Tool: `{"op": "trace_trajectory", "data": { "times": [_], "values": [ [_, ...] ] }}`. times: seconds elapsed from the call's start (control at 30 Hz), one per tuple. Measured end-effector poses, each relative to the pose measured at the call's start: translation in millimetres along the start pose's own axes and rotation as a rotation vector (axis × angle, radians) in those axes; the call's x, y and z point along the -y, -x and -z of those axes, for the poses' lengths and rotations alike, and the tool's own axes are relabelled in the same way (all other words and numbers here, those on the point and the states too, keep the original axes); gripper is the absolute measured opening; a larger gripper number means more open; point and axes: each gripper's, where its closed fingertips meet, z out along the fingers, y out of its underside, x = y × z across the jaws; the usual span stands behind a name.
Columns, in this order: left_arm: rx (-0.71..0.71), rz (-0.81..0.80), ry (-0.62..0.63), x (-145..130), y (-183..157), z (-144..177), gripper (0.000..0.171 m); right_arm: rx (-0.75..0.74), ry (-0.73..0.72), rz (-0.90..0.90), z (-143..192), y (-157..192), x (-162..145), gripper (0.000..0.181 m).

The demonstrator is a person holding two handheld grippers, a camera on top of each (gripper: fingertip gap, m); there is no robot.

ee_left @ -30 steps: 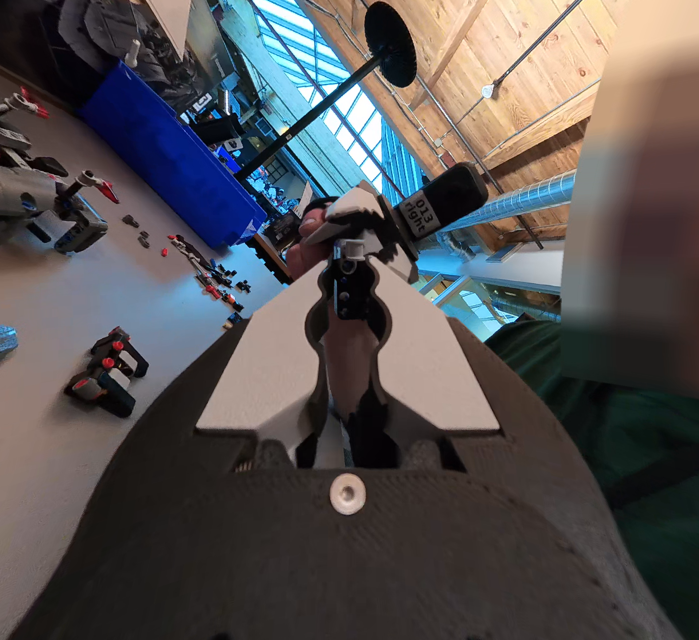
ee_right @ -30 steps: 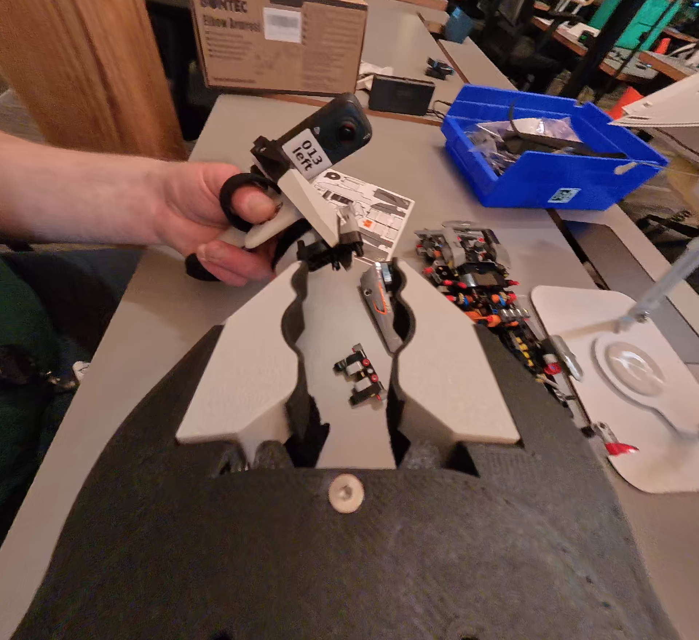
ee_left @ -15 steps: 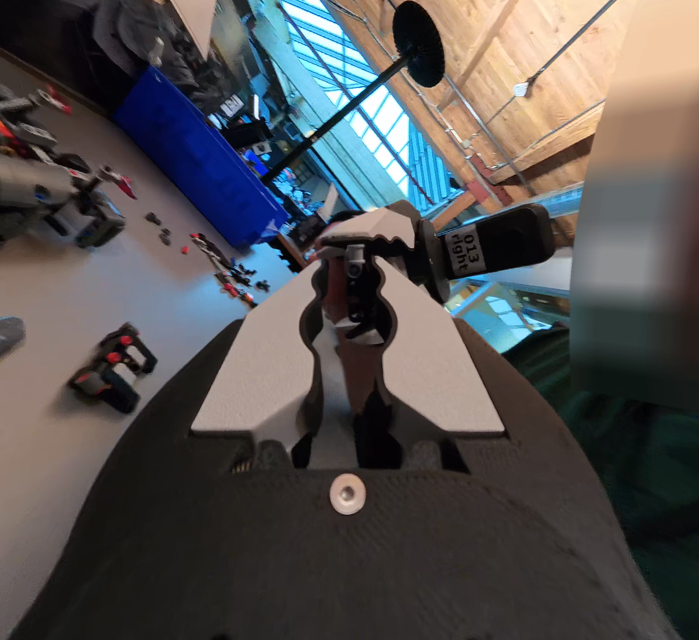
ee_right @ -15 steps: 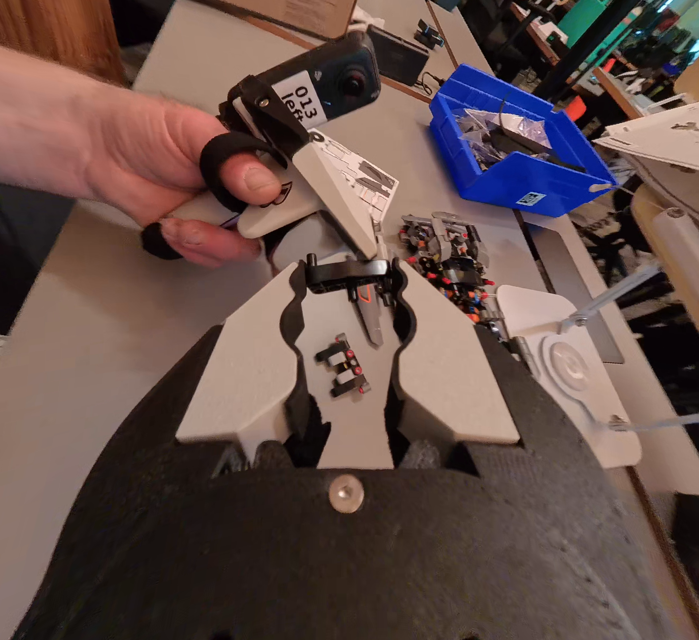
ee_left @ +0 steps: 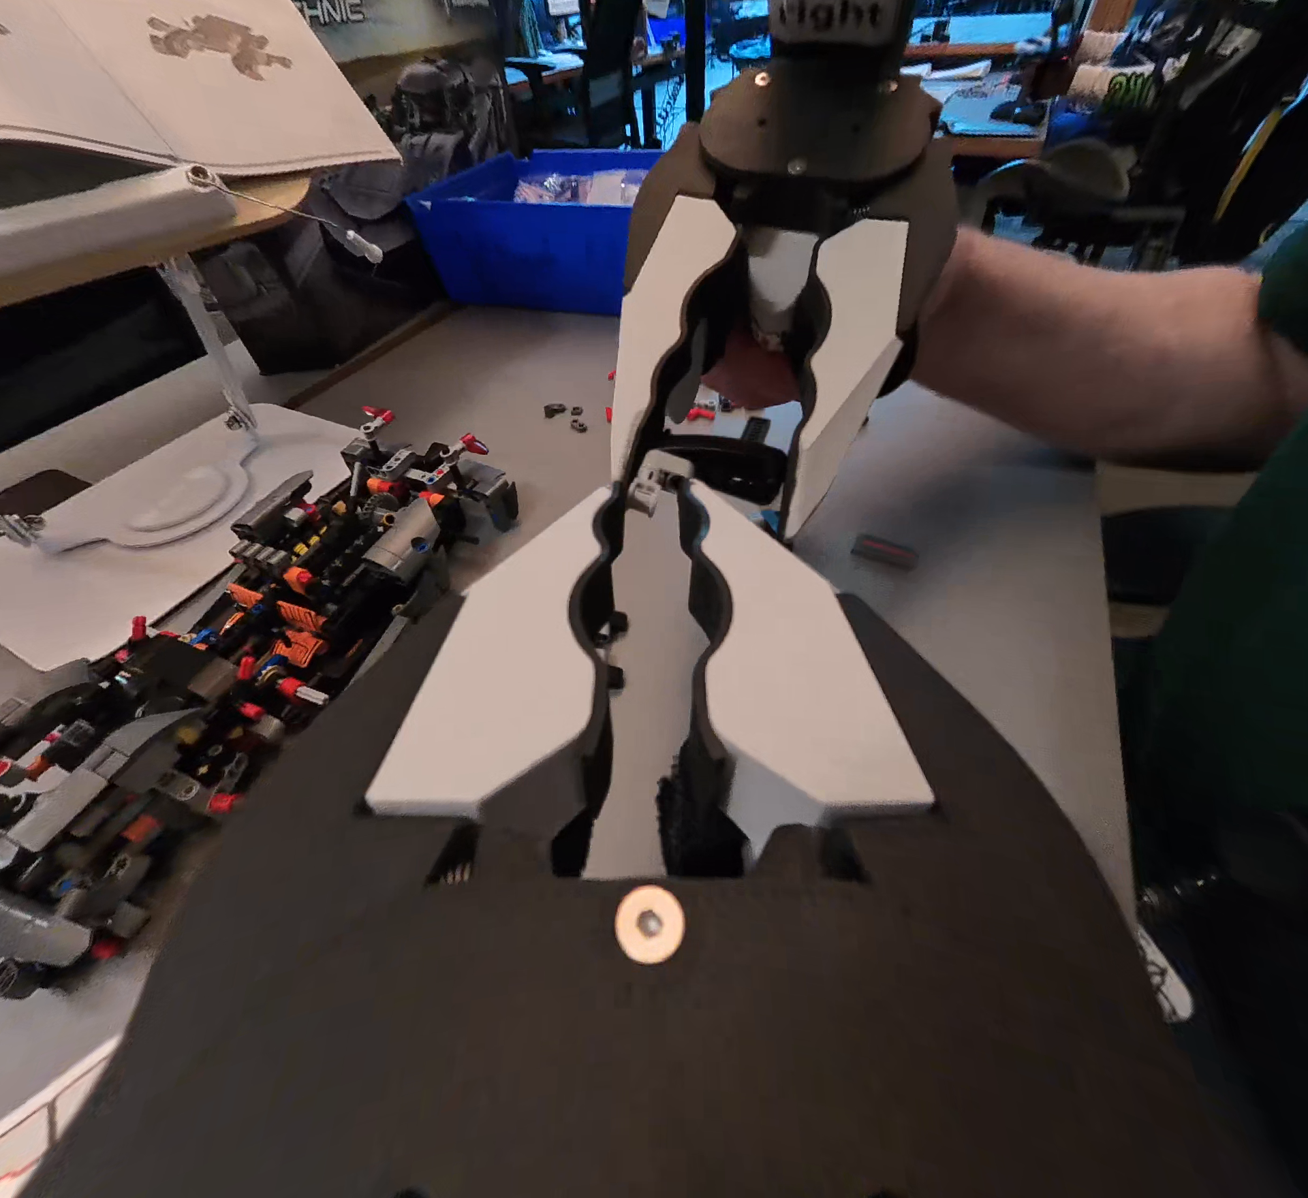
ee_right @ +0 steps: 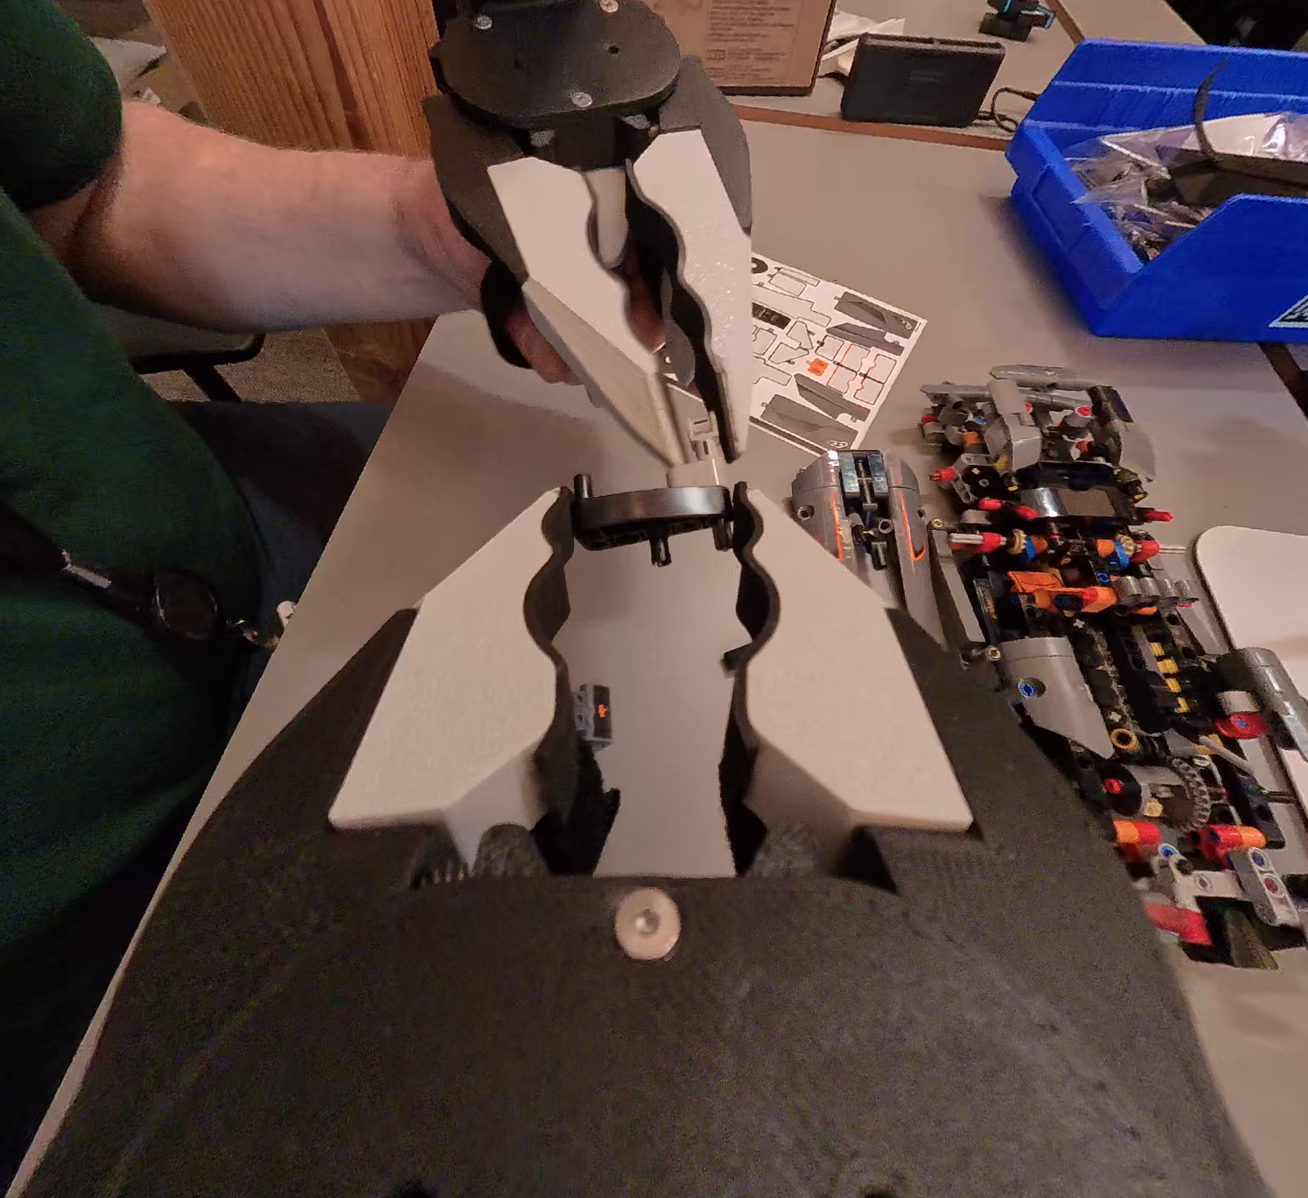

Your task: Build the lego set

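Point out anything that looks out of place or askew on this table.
Nothing looks damaged or spilled. Loose pieces lie scattered on the table beyond the half-built model, and one small grey piece sits alone under the right hand-held gripper.

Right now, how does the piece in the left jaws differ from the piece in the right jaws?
The light grey connector is pale; the black beam is dark. The light grey connector is small, pinched at the very tips of the left gripper; the black beam is much longer, spanning the gap of the right gripper. The connector points downward, while the beam lies crosswise. Both are held above the table, with the connector's end meeting the beam.
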Motion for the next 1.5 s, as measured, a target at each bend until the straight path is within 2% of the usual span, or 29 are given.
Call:
{"op": "trace_trajectory", "data": {
  "times": [0.2, 0.47, 0.67, 0.8, 0.9, 1.0, 1.1, 1.2, 1.37, 1.5],
  "values": [
    [-0.017, 0.016, -0.016, -1.7, -0.1, -0.1, 0.008, 0.003, -0.011, 0.035, 0.2, 1.7, -0.1, 0.043],
    [-0.124, 0.289, -0.068, 0.4, 1.7, 0.6, 0.008, -0.078, 0.007, 0.146, 0.2, -2.8, 4.3, 0.043],
    [-0.181, 0.395, -0.083, -0.1, 1.5, 1.1, 0.008, -0.092, 0.031, 0.192, -1.3, -3.2, 2.5, 0.043],
    [-0.126, 0.296, -0.107, 3.5, 3.2, 1.9, 0.009, -0.061, 0.014, 0.127, -3.4, -3.1, -0.5, 0.043],
    [-0.094, 0.189, -0.075, 1.1, -0.7, 1.9, 0.008, 0.008, -0.018, 0.059, -3.0, 2.8, -0.1, 0.043],
    [-0.1, 0.183, -0.059, -2.6, -2.7, 3.6, 0.008, 0.017, -0.028, 0.039, -5.2, 4.9, -1.1, 0.044],
    [-0.077, 0.194, -0.013, -15.0, -1.5, 5.4, 0.007, 0.01, 0.016, -0.003, -4.1, 0.2, -14.9, 0.053],
    [-0.04, 0.213, 0.065, -36.8, 2.1, 8.9, 0.007, -0.013, 0.104, -0.022, 0.2, -10.8, -42.3, 0.052],
    [0.001, 0.162, 0.229, -76.1, 3.7, 4.1, 0.007, -0.135, 0.364, 0.066, -10.3, -43.7, -97.2, 0.049],
    [0.012, 0.139, 0.284, -89.9, 7.0, -1.0, 0.007, -0.141, 0.478, 0.134, -27.6, -55.2, -116.1, 0.048]
  ]
}}
